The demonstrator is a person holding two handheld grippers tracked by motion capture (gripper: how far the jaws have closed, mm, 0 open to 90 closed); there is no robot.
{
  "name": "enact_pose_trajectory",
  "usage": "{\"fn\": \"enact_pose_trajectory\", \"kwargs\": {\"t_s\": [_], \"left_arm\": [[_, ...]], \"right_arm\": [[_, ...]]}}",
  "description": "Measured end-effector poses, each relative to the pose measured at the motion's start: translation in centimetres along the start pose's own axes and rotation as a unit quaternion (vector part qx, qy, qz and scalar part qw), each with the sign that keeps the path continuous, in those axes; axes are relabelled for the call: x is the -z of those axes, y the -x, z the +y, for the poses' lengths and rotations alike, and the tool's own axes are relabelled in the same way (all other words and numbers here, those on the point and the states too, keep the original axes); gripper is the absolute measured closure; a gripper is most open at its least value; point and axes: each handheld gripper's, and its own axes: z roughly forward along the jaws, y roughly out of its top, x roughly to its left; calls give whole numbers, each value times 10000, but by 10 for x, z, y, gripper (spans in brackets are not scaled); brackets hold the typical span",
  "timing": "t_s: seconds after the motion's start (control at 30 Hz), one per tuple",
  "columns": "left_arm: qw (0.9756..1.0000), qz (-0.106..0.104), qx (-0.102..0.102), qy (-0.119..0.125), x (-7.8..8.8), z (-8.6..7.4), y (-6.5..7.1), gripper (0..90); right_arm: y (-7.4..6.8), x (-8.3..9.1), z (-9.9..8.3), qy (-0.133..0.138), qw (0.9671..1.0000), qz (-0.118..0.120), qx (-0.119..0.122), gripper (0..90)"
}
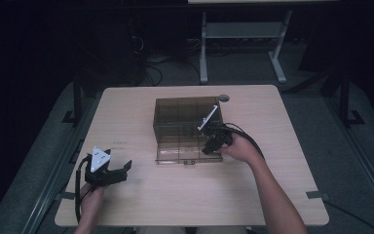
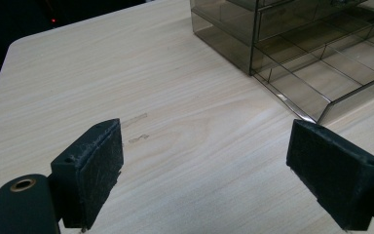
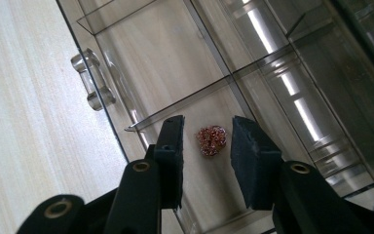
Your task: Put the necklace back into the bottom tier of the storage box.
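Note:
A smoky clear plastic drawer box [image 1: 180, 114] stands mid-table with its bottom drawer [image 1: 175, 155] pulled out toward me. In the right gripper view, a small red glittery trinket [image 3: 211, 140] lies on the floor of a drawer compartment. My right gripper [image 3: 207, 130] hangs just above it, open, a pad on each side of the trinket and neither touching it. In the high view the right gripper [image 1: 213, 142] sits at the drawer's right end. My left gripper [image 1: 121, 170] rests open and holding nothing near the table's front left, its jaws [image 2: 205, 134] wide over bare wood.
The drawer's clear handle [image 3: 93, 80] sticks out from its front wall. Thin dividers split the drawer [image 2: 316, 92] into compartments. The light wooden table [image 1: 253, 195] has free room in front of and left of the box. A grey grommet [image 1: 223, 98] sits near the far edge.

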Motion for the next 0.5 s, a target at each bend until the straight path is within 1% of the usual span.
{"fn": "enact_pose_trajectory", "kwargs": {"t_s": [0.1,0.23,0.37,0.5], "left_arm": [[10000,12,-2,0,0,0,0,129],[10000,17,18,5,0,0,0,129],[10000,14,1,-11,0,0,0,129],[10000,27,9,-13,0,0,0,129]], "right_arm": [[-1,2,0,42,10000,-3,30,643],[-3,6,-1,19,10000,-25,56,642],[-3,11,-3,60,10000,-10,24,638],[-3,14,-5,111,9999,-18,47,630]]}}
